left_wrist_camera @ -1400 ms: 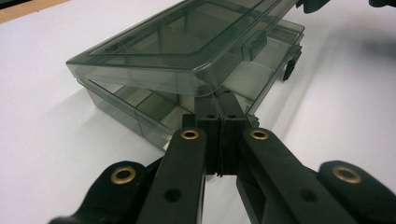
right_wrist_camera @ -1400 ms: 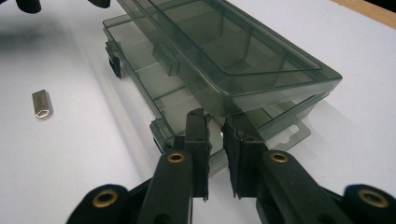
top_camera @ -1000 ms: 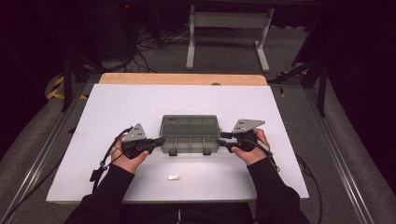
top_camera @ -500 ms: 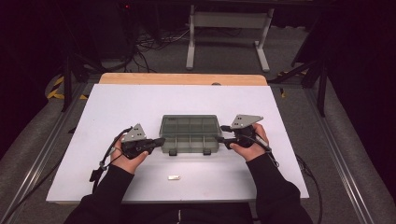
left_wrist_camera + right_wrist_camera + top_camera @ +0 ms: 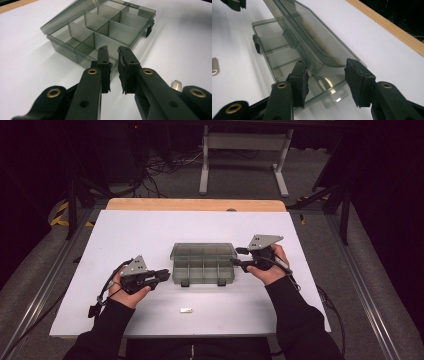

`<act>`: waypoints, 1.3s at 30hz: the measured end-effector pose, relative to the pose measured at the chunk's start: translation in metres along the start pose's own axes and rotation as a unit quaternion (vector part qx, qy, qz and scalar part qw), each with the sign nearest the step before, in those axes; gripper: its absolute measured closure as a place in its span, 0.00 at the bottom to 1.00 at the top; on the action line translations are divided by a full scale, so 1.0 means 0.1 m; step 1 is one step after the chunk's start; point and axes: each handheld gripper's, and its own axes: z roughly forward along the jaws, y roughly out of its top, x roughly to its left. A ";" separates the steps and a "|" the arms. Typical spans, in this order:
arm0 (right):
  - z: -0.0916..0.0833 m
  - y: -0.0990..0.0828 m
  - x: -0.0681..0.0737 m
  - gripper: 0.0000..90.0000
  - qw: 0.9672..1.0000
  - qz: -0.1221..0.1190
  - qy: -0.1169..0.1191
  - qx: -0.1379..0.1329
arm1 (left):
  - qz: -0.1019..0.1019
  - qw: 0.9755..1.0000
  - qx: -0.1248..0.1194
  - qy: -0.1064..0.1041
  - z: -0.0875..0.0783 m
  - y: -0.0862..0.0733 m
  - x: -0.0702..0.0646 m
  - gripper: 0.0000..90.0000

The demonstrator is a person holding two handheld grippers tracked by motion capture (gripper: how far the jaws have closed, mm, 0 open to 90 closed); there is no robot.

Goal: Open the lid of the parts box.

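Observation:
A smoky clear compartment box (image 5: 202,270) lies mid-table, its lid (image 5: 312,42) tilted up off the base (image 5: 274,57). My right gripper (image 5: 239,257) is at the box's right end. Its jaws have just been closing a little and stand wide, with the lid's corner between them (image 5: 325,65). One pad touches the lid's edge and the other stands clear. My left gripper (image 5: 167,274) points at the box's left end. Its jaws (image 5: 113,53) have just been opening and show a narrow gap with nothing in it. The empty compartments (image 5: 105,27) lie just beyond.
A small metal piece (image 5: 186,310) lies on the white table top (image 5: 125,235) in front of the box, also seen as a metal piece (image 5: 176,84) beside my left jaw. A wooden strip (image 5: 195,205) edges the far side. Cables trail from both grippers.
The right gripper has risen and the box's lid has come up with it at that end. The left hand has barely moved.

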 end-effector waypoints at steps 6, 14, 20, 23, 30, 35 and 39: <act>0.05 0.14 -0.13 0.61 1.000 -0.005 0.001 0.001 | -0.006 1.000 0.000 0.007 -0.13 -0.07 0.03 0.79; 0.09 0.27 -0.27 0.66 1.000 0.001 0.000 -0.005 | -0.017 1.000 -0.010 0.017 -0.28 -0.11 0.07 0.66; 0.13 0.34 -0.36 0.69 1.000 0.006 0.001 -0.006 | -0.020 0.999 -0.015 0.025 -0.35 -0.12 0.09 0.55; 0.15 0.36 -0.40 0.69 1.000 0.008 0.000 -0.008 | -0.020 0.999 -0.016 0.030 -0.36 -0.12 0.10 0.49; 0.21 0.39 -0.49 0.70 1.000 0.019 -0.001 -0.013 | -0.020 0.999 -0.020 0.047 -0.40 -0.12 0.13 0.39; 0.26 0.42 -0.55 0.70 1.000 0.024 -0.003 -0.012 | -0.018 0.998 -0.023 0.057 -0.42 -0.12 0.15 0.32; 0.29 0.43 -0.61 0.71 0.999 0.030 -0.005 -0.016 | -0.022 0.998 -0.032 0.056 -0.42 -0.13 0.16 0.28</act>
